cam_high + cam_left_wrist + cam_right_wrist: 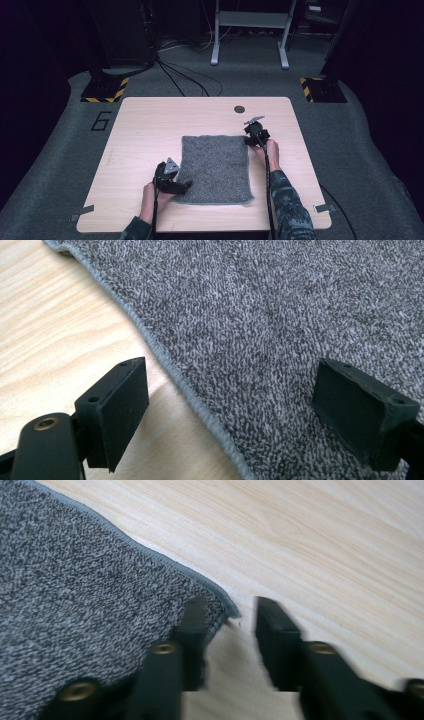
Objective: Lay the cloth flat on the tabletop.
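The pale wooden table is being lit evenly from above while the surrounding room is being left in deep shadow, and the black jaws in the right gripper view are being smeared by motion blur above the sharper speckled grey woven cloth.

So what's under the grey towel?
The towel lies flat on the wooden table, so the tabletop is under it. Bare wood shows all round its edges. Whether anything small hides beneath can't be seen, since the cloth covers that part.

High view looks down from above; both gripper views sit close over the grey towel, shared by all.
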